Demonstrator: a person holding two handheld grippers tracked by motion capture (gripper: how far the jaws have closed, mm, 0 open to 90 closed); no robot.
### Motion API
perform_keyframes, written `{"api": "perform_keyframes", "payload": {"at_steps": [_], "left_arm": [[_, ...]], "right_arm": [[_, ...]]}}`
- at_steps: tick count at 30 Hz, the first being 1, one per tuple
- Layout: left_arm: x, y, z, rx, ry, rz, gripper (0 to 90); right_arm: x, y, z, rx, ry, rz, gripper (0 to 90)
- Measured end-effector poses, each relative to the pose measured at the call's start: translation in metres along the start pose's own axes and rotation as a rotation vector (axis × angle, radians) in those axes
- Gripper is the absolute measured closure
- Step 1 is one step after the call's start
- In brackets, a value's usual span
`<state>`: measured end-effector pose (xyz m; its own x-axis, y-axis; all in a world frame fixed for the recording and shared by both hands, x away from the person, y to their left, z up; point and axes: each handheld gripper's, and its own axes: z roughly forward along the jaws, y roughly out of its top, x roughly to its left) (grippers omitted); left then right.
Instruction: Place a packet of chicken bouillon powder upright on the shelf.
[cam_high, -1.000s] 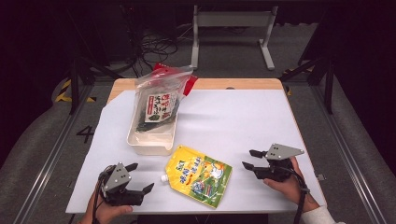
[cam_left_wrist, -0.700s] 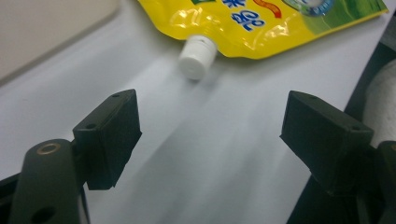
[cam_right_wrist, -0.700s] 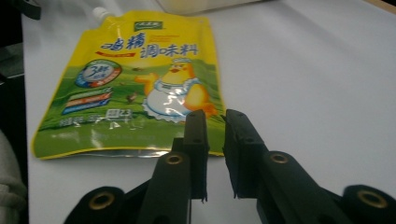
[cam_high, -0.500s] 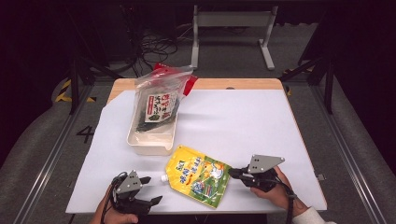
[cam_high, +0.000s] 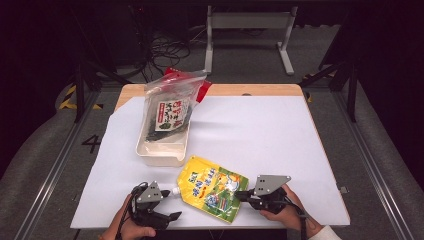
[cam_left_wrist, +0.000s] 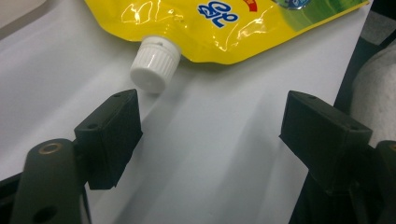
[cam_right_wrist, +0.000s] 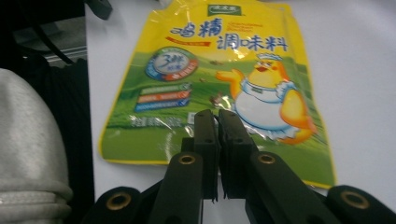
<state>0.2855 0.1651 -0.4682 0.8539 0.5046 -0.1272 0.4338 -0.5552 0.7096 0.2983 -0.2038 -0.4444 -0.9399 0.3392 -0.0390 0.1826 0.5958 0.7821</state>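
One yellow pouch (cam_high: 212, 194) lies flat at the tabletop's (cam_high: 260, 135) near edge; one bin (cam_high: 162, 147) holding one seaweed bag (cam_high: 169, 112) stands behind it. Two hand-held grippers are present. The left hand-held gripper (cam_high: 172, 216) is open, its jaws having just widened slightly, nothing between them. The right hand-held gripper (cam_high: 239, 196) has closed since the earlier frame and moved in to the pouch's edge; whether it pinches the pouch cannot be told. The left gripper view shows the white cap (cam_left_wrist: 155, 63) just ahead of the jaws.

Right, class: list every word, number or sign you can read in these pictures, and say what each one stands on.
"鸡精调味料": front of the yellow pouch.
"3": round blue badge on that pouch.
"4": floor left of the table.
Green logo box at the pouch's top and its small coloured strips: too blurred.
Red and green label on the clear bag in the white tub: too small.
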Motion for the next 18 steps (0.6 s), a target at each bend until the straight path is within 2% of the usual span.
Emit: {"api": "perform_keyframes", "payload": {"at_steps": [3, 7, 8, 9, 10, 11, 14, 18], "left_arm": [[-0.0001, 0.0017, 0.0021, -0.004, -0.007, -0.010, 18.0], [0.0039, 0.0036, 0.0036, -0.016, -0.022, -0.047, 17.2], [0.0039, 0.0036, 0.0036, -0.016, -0.022, -0.047, 17.5], [0.0048, 0.0037, 0.0040, -0.024, -0.027, -0.070, 17.5], [0.0059, 0.0039, 0.0040, -0.026, -0.024, -0.074, 18.2], [0.0062, 0.0041, 0.0042, -0.030, -0.025, -0.081, 18.2], [0.0085, 0.0054, 0.0054, -0.037, 0.003, -0.103, 17.9], [0.0090, 0.0077, 0.0076, -0.037, 0.020, -0.123, 17.8]], "right_arm": [[0.0039, 0.0017, 0.0057, 0.015, 0.008, -0.024, 87.4], [0.0040, 0.0018, 0.0063, 0.015, 0.012, -0.025, 87.4], [0.0038, 0.0013, 0.0066, 0.015, 0.008, -0.025, 87.4], [0.0038, 0.0013, 0.0066, 0.015, 0.008, -0.025, 87.4], [0.0040, 0.0017, 0.0062, 0.020, -0.012, -0.034, 87.4], [0.0040, 0.0017, 0.0062, 0.020, -0.012, -0.034, 87.4], [0.0036, 0.0011, 0.0068, 0.020, -0.005, -0.041, 88.2], [0.0044, 0.0009, 0.0079, 0.025, -0.004, -0.051, 90.0]]}}
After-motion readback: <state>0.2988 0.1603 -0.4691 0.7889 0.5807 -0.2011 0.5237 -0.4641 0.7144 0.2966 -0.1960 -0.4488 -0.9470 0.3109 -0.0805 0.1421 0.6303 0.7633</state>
